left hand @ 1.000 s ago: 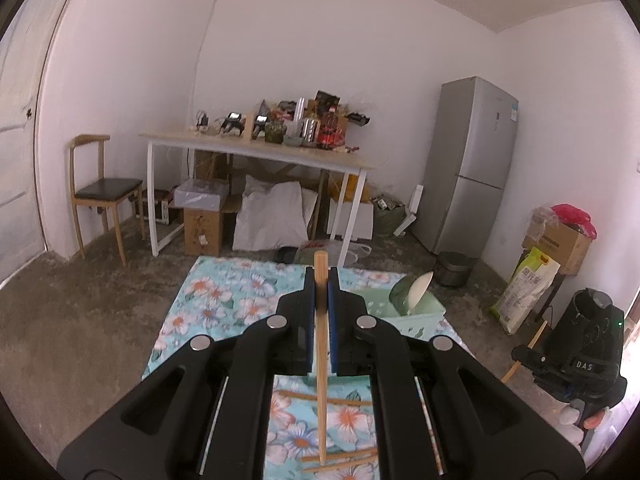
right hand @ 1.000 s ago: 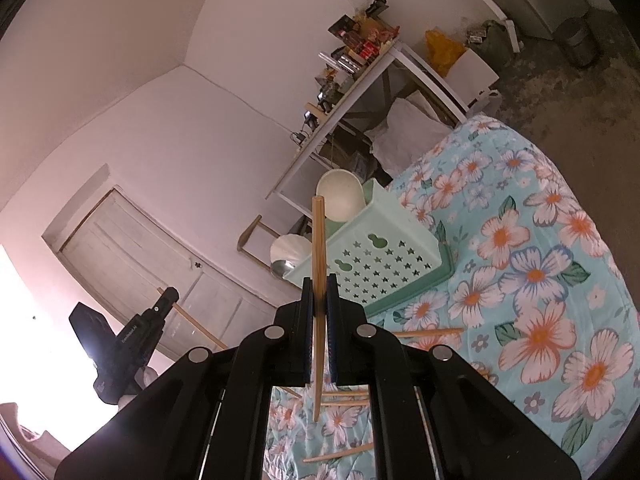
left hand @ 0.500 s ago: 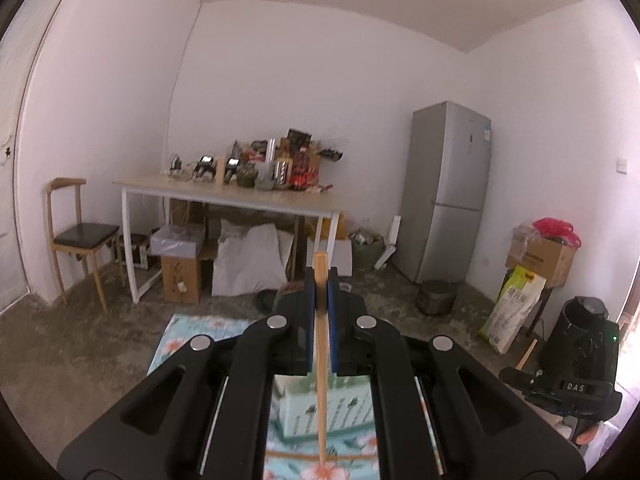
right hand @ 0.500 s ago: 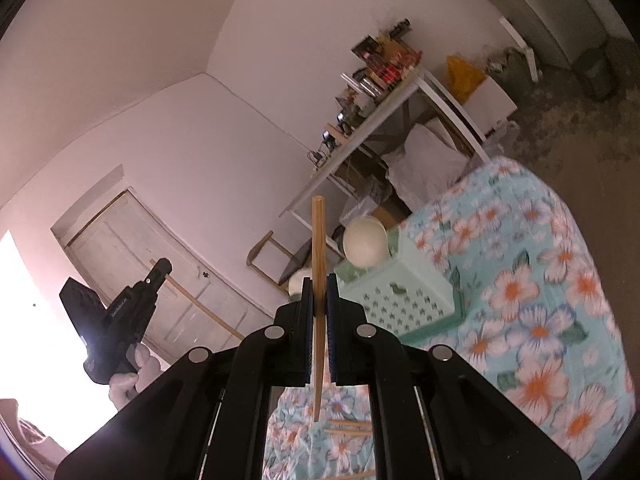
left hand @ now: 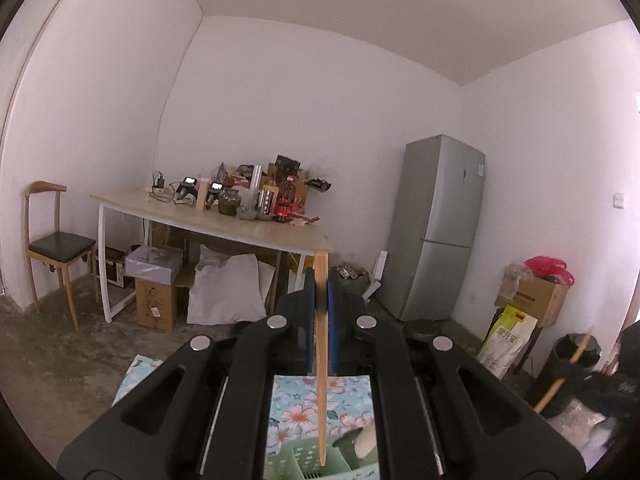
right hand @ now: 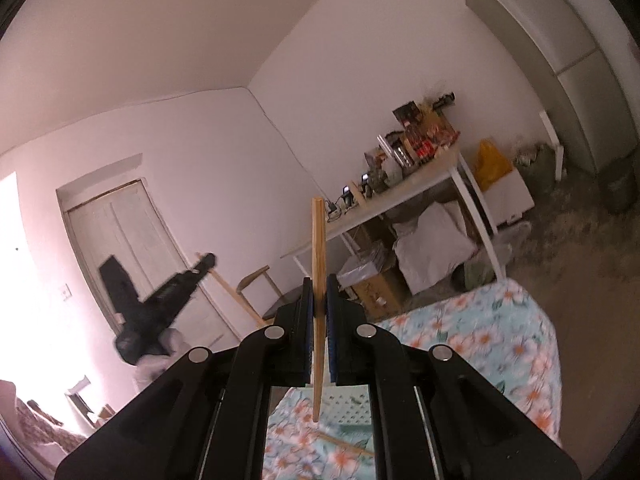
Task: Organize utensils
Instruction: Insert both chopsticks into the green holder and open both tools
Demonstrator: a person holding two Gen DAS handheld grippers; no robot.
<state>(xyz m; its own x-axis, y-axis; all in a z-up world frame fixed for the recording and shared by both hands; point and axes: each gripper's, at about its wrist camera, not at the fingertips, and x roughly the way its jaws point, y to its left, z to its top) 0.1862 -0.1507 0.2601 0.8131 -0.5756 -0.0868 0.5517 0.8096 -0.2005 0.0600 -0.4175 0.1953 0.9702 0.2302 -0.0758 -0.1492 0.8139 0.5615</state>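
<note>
left gripper [left hand: 320, 280] raised, green basket [left hand: 304, 460] now under its chopstick [left hand: 321, 360] tip | right gripper [right hand: 319, 304] tilted up

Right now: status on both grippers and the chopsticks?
Left gripper shut on a chopstick, tip over the green basket. Right gripper shut on another chopstick. One loose stick on the floral cloth. Nothing blocking.

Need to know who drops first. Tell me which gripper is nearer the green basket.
Left, probably. The left gripper holds its chopstick with the tip over the green basket. The right gripper has only a basket edge below its chopstick.
</note>
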